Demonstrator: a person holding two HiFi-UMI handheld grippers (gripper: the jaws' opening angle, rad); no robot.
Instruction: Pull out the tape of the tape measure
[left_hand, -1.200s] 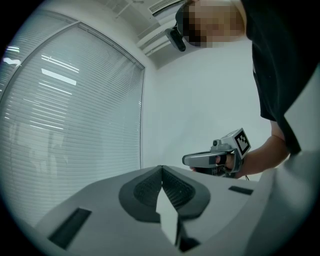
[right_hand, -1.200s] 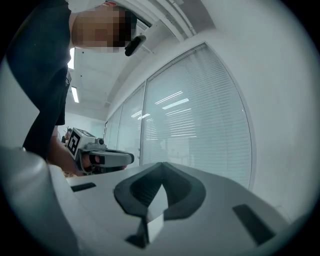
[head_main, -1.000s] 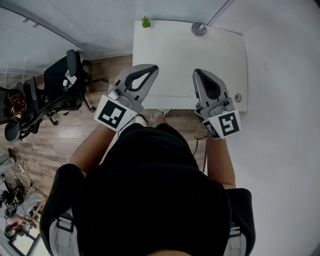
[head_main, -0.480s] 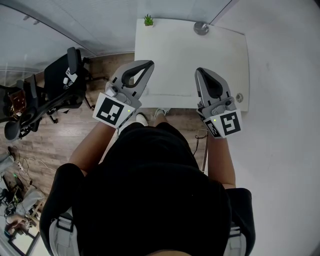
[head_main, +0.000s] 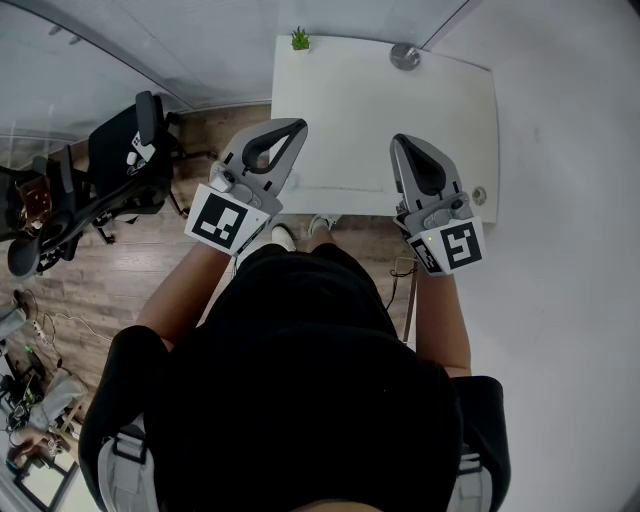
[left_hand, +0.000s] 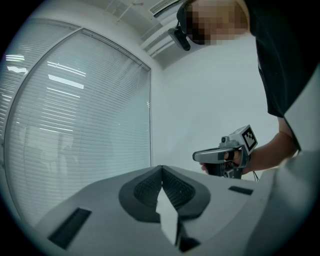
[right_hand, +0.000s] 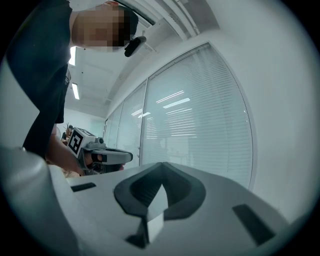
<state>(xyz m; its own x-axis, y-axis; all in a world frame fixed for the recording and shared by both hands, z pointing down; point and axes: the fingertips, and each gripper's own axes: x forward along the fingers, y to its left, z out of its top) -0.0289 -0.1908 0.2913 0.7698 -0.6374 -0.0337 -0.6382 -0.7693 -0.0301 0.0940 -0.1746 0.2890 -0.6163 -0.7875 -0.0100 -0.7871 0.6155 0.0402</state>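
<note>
A small round grey tape measure (head_main: 404, 56) lies at the far edge of the white table (head_main: 440, 110), near its back right corner. Both grippers hang in the air over the table's near edge, far short of the tape measure. My left gripper (head_main: 297, 125) is shut with nothing in it, tips pointing toward the table; in its own view the left gripper (left_hand: 161, 167) shows its jaws pressed together. My right gripper (head_main: 397, 140) is likewise shut and empty, and the right gripper (right_hand: 161, 164) has its jaws touching in its own view. Each gripper view looks upward at walls and blinds.
A tiny green potted plant (head_main: 299, 40) stands at the table's back left corner. A round fitting (head_main: 476, 195) sits near the table's right front corner. Black office chairs (head_main: 120, 170) stand on the wooden floor to the left. A white wall runs along the right.
The left gripper has shifted slightly left and away from the right one. The right gripper has barely moved. Both stay shut.
</note>
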